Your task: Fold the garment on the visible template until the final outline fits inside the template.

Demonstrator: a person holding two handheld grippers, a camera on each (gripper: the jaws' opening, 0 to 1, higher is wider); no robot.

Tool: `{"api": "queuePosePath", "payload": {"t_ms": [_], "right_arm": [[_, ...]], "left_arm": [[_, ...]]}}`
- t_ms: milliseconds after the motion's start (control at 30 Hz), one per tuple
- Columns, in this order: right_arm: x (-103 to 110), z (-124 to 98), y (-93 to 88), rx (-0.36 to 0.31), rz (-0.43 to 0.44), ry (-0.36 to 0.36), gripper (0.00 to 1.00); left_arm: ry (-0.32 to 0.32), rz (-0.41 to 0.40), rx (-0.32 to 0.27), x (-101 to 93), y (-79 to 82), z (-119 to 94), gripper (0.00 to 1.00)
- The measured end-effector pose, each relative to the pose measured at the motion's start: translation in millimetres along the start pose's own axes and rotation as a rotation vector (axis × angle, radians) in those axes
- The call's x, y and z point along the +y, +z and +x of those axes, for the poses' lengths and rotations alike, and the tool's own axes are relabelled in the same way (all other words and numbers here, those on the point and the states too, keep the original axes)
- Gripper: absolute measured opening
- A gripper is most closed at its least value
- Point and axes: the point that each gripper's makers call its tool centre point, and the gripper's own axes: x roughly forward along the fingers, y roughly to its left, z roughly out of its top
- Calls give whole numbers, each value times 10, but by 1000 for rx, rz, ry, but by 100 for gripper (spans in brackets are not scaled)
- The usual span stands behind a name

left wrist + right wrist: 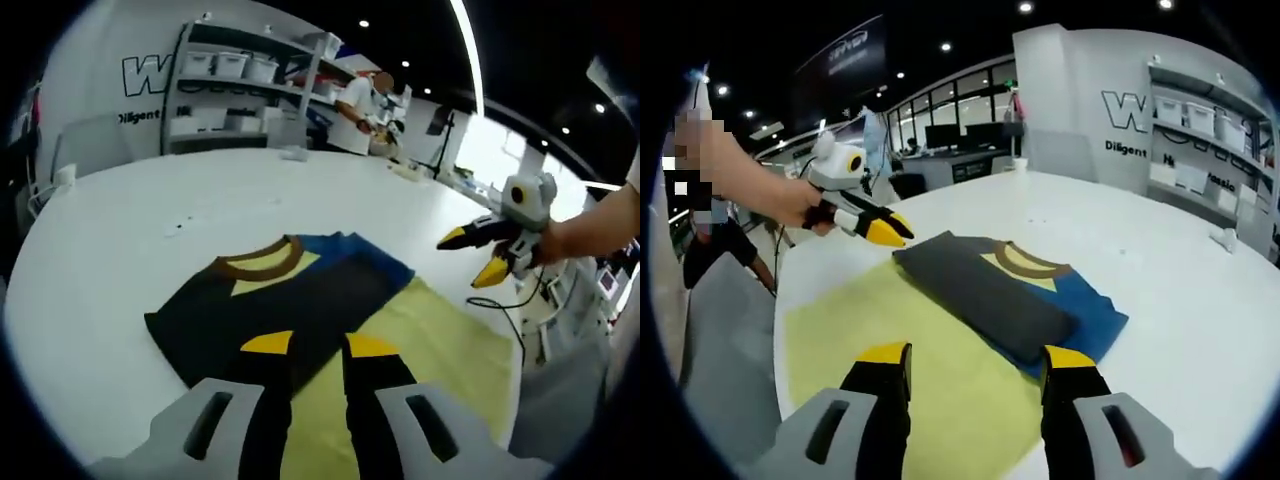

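Left gripper view has the left claw (318,345) nearest, its two yellow-tipped jaws spread apart and released, hanging just above the near edge of the folded garment (275,305) with nothing between them. The garment is a dark shirt with a brown collar, a yellow patch under the collar and a blue part showing at its far right side. It lies folded into a compact block, partly on the pale yellow template (430,350) and partly on the bare white table (120,230); the template spreads out to the right and near side of it. Further right, the right claw (478,255) is held in a person's hand (570,240) above the table's right edge, well apart from the garment; its jaws stand slightly parted and hold nothing. Far behind stand white shelves (250,90) with bins, and a person at a bench.

In the right gripper view, the right claw (975,365) rises near, its jaws wide apart and released, above the template (890,370). Just beyond lies the garment (1005,290), its dark folded layer on top and the blue part jutting out to the right onto the table (1200,330). To the left, beyond the template's far edge, the left claw (885,228) is held in a hand (790,205), its tips near the garment's far left corner but not touching it.
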Motion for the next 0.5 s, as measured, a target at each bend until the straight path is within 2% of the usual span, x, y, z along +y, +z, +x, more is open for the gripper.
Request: {"api": "queuePosePath", "payload": {"t_ms": [233, 500], "right_arm": [[-76, 88, -10, 9, -3, -6, 47], [-175, 174, -51, 29, -5, -14, 46]], "left_arm": [[73, -15, 20, 296, -177, -163, 17], [149, -38, 58, 563, -374, -223, 17]]}}
